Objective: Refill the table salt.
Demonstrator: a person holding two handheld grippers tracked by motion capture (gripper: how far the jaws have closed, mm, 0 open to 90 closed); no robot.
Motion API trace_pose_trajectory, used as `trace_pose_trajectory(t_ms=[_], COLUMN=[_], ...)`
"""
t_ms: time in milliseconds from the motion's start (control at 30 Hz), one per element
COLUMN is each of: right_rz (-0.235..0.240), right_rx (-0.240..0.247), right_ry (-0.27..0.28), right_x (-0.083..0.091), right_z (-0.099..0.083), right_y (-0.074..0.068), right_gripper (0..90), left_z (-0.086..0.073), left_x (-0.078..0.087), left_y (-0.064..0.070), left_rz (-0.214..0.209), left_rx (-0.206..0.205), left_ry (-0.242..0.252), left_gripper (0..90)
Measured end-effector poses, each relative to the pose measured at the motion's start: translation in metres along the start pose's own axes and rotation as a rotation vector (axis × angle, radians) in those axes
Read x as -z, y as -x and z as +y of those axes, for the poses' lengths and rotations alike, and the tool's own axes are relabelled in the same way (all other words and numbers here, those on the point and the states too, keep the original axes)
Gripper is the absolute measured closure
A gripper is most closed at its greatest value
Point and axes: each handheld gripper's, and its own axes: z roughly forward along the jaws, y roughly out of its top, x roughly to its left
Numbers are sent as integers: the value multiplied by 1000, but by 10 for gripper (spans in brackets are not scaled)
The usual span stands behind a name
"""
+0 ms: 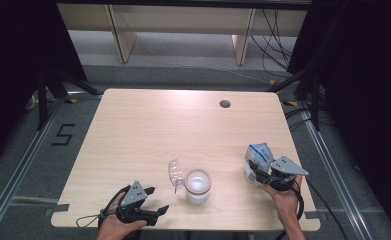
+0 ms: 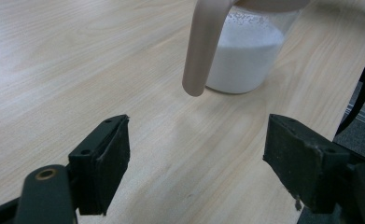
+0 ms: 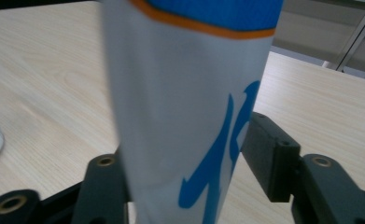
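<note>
So my right gripper (image 1: 257,172) is clamped on the white-blue bag (image 1: 258,156) near the table's (image 1: 148,125) right edge; left gripper (image 1: 153,200) gapes wide beside the powder-filled jar (image 1: 198,186).

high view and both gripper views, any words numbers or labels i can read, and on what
"5": black mark on the grey floor left of the table, readable in the high view.
Bag held in the right gripper: large blue strokes below an orange-edged blue band in the right gripper view; cropped and blurred, not readable.
Jar of white powder near the left gripper: no text visible.
</note>
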Motion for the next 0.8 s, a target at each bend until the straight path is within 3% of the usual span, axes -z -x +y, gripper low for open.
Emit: trace_pose_trajectory(t_ms=[67,133,233,267,467,600,667,800], right_rz=[-1,-22,-33,-35,-33,-35,-36,-29], right_rx=[-15,0,-62,-38,-59,-54,-92,-81], right_ry=[5,6,-6,7,-3,-13,-25,-47], right_x=[2,3,9,11,23,31,36,44], right_z=[0,0,0,0,-2,-2,-4,-9], right_y=[-1,-1,-5,-4,-9,-11,-16,-17], right_gripper=[437,397,350,329,266,250,248,243], left_z=[0,0,0,1,0,0,1,1], left_x=[1,0,1,2,1,0,1,2], left_y=[0,0,0,-3,-2,-2,-2,-3], left_rz=[8,0,3,13,4,7,3,7], left_rx=[-7,3,1,-37,4,9,8,13], left_ry=[-7,2,-3,-26,-7,4,-4,-6], left_gripper=[220,220,220,220,220,220,220,220])
